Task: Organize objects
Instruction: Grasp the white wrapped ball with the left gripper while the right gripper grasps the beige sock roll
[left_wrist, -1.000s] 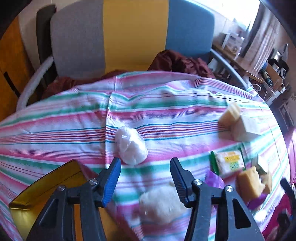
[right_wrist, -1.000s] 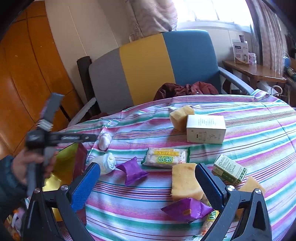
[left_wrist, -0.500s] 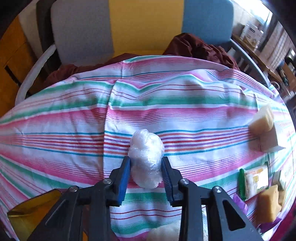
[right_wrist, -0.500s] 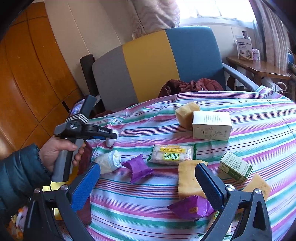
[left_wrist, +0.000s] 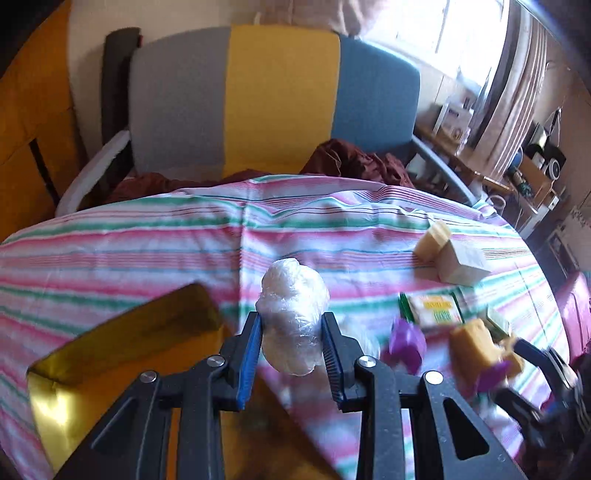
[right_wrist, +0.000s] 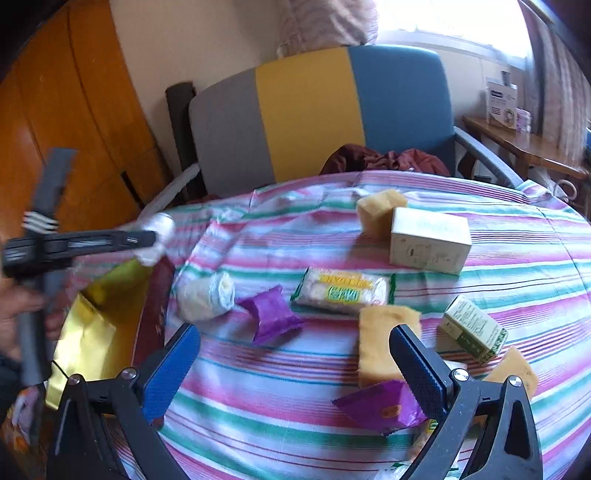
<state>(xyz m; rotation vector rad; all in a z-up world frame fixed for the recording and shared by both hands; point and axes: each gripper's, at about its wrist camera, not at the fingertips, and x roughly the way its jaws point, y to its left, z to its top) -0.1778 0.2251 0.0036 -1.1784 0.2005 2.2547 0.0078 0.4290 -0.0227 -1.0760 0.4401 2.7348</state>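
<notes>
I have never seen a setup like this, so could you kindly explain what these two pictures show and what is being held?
There is no robot here: a person holds a two-finger gripper in each hand, each with a fisheye camera looking along its fingers. In the left wrist view, the left gripper is shut on a plastic-wrapped white bundle beside a gold-lined box. In the right wrist view, the right gripper is open above a striped tablecloth with sponges, purple packets, a snack pack and small cartons.

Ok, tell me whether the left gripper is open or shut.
Shut: the left gripper has both blue fingers pressed against a plastic-wrapped white bundle.
</notes>
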